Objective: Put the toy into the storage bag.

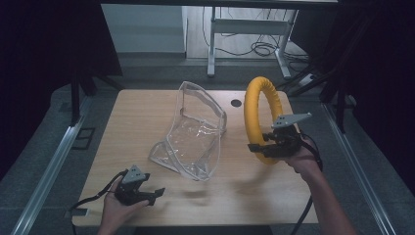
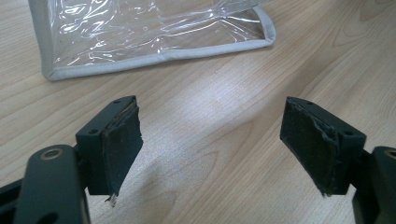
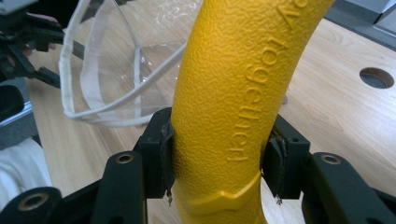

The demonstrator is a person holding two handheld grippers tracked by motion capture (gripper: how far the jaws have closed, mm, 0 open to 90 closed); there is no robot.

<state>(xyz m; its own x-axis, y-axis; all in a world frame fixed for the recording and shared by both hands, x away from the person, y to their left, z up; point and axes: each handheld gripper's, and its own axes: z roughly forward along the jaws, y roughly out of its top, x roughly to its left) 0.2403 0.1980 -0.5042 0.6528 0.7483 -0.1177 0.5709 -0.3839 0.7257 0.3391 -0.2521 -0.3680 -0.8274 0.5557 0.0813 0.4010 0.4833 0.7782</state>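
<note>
A yellow foam ring (image 1: 259,107) stands upright over the table's right side, held at its lower edge by my right gripper (image 1: 266,146), whose jaws are shut on it. Up close the yellow ring (image 3: 233,93) has a pebbled skin with raised lettering, and black pads (image 3: 164,154) press it from both sides. A clear plastic bag (image 1: 198,132) with grey piping lies open in the middle of the table. My left gripper (image 1: 152,195) rests low near the front left edge, open and empty. Ahead of its jaws lies the bag's corner (image 2: 159,51).
The wooden table (image 1: 132,112) has a round cable hole (image 1: 236,103) near its far edge, also seen as a hole (image 3: 376,77) past the ring. Metal rails run along both sides of the table. A desk frame and cables stand on the floor beyond.
</note>
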